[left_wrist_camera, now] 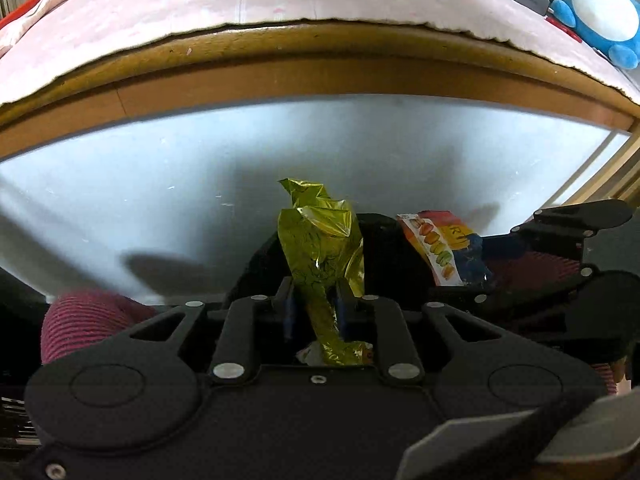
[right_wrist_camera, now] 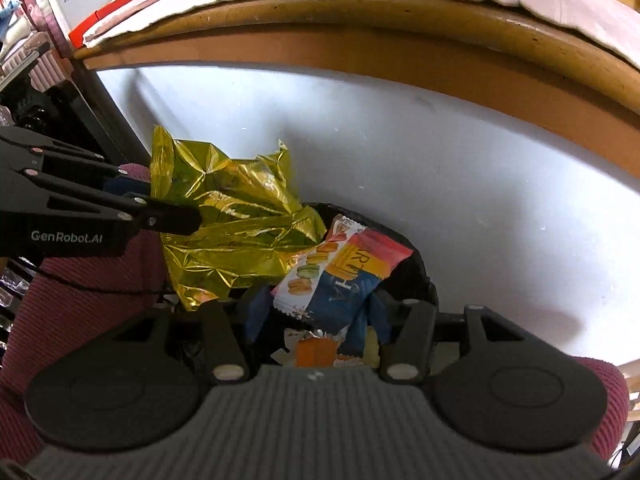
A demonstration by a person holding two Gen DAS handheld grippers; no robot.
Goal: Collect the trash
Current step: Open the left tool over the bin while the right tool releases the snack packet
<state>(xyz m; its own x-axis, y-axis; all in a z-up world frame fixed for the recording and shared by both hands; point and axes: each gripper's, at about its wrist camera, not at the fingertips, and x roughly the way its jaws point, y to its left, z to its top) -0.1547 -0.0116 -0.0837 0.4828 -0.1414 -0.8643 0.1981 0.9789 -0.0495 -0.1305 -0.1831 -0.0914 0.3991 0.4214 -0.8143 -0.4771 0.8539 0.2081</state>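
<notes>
Left wrist view: left gripper [left_wrist_camera: 316, 312] pinched narrow on the tail of a gold wrapper [left_wrist_camera: 322, 248], blue pads [left_wrist_camera: 289, 314] pressing the foil from both sides, crumpled bulk standing up above the fingertips. Just below and beyond, a dark bin [left_wrist_camera: 384, 240], mouth barely readable from here. To the right, a snack packet [left_wrist_camera: 440, 252] printed with macarons, hanging beside the right gripper's dark linkage at the frame edge. Above, the desk [left_wrist_camera: 304, 76] edge with a pink mat on top.

Right wrist view: right gripper [right_wrist_camera: 316, 312] set moderately wide, packet [right_wrist_camera: 340, 276] between the blue pads [right_wrist_camera: 256, 316]; pad on the right side close against the film, the left one looking slightly clear, so contact uncertain and grip hard to call. Gold wrapper [right_wrist_camera: 228, 216] at left, clamped by the left gripper [right_wrist_camera: 176, 216], overhanging the bin [right_wrist_camera: 416, 264] rim. Inside the bin: already some scraps, an orange piece and pale paper visible under the packet.

Handling, as a judgement: both items featherweight, thin, crinkly and slick; no breakage risk, but easily slipped or snagged on a pad. Best hold at a bunched fold or a sealed seam rather than a flat face. Likely to flutter rather than drop straight, so release low over the mouth.
</notes>
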